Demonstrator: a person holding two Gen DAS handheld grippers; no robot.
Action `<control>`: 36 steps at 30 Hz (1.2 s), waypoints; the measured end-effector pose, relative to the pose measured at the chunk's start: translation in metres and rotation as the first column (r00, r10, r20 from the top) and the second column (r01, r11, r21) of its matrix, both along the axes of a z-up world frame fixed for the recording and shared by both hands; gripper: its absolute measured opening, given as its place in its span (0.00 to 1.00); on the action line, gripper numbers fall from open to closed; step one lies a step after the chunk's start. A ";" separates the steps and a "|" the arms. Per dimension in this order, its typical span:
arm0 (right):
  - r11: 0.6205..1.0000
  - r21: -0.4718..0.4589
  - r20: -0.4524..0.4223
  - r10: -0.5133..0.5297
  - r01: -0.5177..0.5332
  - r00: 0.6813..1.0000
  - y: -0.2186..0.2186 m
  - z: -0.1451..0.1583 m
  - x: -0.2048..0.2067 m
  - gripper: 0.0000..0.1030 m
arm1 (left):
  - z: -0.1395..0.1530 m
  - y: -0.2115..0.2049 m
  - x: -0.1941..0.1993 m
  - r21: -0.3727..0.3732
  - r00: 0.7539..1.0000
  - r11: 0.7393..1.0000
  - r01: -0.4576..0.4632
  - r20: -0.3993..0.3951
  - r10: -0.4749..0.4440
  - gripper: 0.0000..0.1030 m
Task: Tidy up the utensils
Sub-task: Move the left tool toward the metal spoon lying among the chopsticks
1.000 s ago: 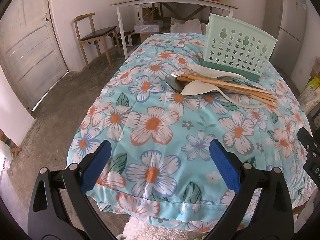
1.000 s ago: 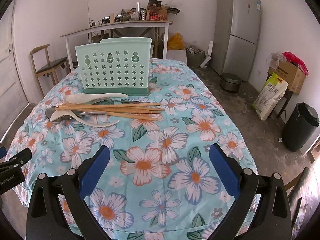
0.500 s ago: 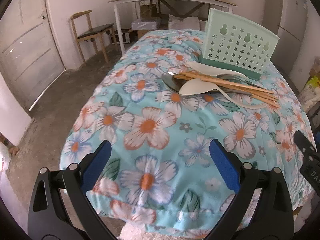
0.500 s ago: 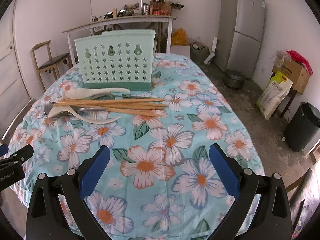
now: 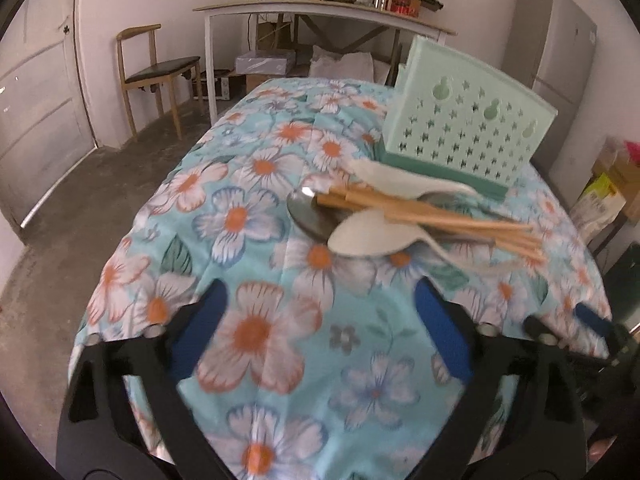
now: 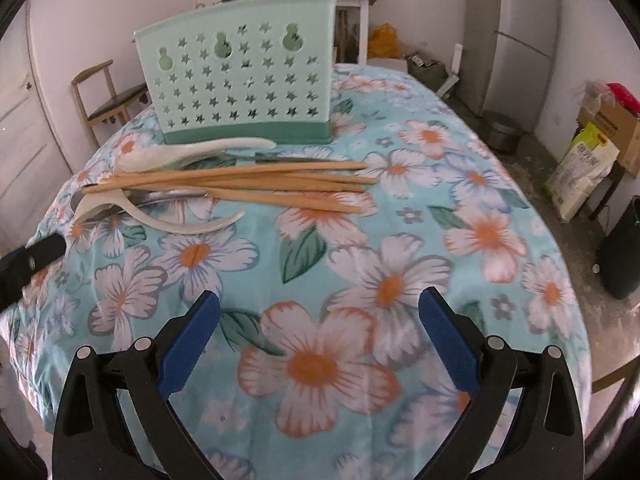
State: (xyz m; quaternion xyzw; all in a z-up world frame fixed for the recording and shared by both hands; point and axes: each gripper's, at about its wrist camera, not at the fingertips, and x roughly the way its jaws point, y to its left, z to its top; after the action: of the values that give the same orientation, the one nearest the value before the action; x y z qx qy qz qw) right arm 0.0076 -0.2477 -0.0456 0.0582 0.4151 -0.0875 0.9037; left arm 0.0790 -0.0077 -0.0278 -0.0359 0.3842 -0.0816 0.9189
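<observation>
Left wrist view: approach stage, utensils lying loose and nothing yet sorted.
Left tongs point(image 5: 320, 336) are hovering over the flowered table point(image 5: 256, 332), jaws wide though just narrowing, gripping nothing; white spoons point(image 5: 372, 236), a metal spoon point(image 5: 310, 216) and wooden chopsticks point(image 5: 432, 216) are lying heaped just in front of the mint holder point(image 5: 468, 136), well ahead of the tips. Right wrist view: right tongs point(image 6: 320, 344) are standing wide open and empty, the chopsticks point(image 6: 248, 178) lying crosswise ahead, the holder point(image 6: 244, 72) upright behind them. The next move is probably reaching in and pinching one piece from the pile. Bare cloth is offering open room; the near table edge is dropping away close beneath both tongs.
</observation>
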 end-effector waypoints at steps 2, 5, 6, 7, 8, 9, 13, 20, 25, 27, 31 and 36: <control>1.000 -0.007 0.004 0.008 -0.008 1.000 0.002 -0.003 0.002 0.94 | 0.000 0.000 0.003 -0.016 1.000 1.000 0.015 0.008 -0.014 0.73; 1.000 0.001 0.012 0.016 -0.016 1.000 0.001 -0.004 0.003 0.94 | 0.002 -0.007 0.006 0.005 0.997 0.999 0.053 0.048 -0.053 0.66; 1.000 0.005 0.014 0.017 -0.017 1.000 0.000 -0.005 0.004 0.94 | 0.003 -0.010 0.006 0.027 0.996 0.997 0.068 0.060 -0.070 0.62; 1.000 0.011 0.016 0.020 -0.020 1.000 -0.001 -0.005 0.005 0.94 | 0.003 -0.016 0.007 0.063 0.993 0.994 0.090 0.073 -0.095 0.58; 1.000 0.015 0.017 0.022 -0.023 1.000 -0.001 -0.005 0.006 0.94 | 0.002 -0.021 0.008 0.100 0.990 0.989 0.111 0.082 -0.119 0.57; 0.999 0.019 0.019 0.025 -0.026 0.999 -0.001 -0.005 0.006 0.94 | 0.001 -0.024 0.008 0.122 0.987 0.985 0.124 0.086 -0.135 0.53; 0.999 0.034 0.022 0.034 -0.035 0.999 -0.003 -0.005 0.009 0.94 | -0.006 -0.049 0.012 0.267 0.972 0.945 0.187 0.087 -0.217 0.47; 0.997 0.058 0.035 0.043 -0.045 0.998 -0.006 -0.006 0.009 0.94 | -0.021 -0.076 0.015 0.460 0.957 0.858 0.230 0.052 -0.284 0.24; 0.997 0.065 0.039 0.043 -0.045 0.998 -0.008 -0.007 0.009 0.94 | -0.007 -0.082 -0.002 0.539 0.928 0.797 0.272 0.072 -0.365 0.07; 0.997 0.067 0.040 0.043 -0.045 0.998 -0.008 -0.006 0.008 0.94 | 0.001 -0.079 -0.009 0.518 0.916 0.796 0.314 0.053 -0.396 0.05; 0.996 0.072 0.040 0.043 -0.046 0.998 -0.008 -0.006 0.007 0.94 | 0.014 -0.068 -0.015 0.410 0.903 0.822 0.394 -0.008 -0.429 0.05; 0.996 0.073 0.030 0.050 -0.052 0.998 -0.006 -0.004 0.001 0.94 | 0.016 -0.039 -0.003 0.067 0.920 0.920 0.387 -0.098 -0.380 0.05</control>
State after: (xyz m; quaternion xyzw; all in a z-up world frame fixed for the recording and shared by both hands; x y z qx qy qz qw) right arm 0.0089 -0.2539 -0.0500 0.0821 0.4067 -0.0484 0.9086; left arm 0.0764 -0.0465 -0.0121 0.0758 0.4249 -0.2418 0.8690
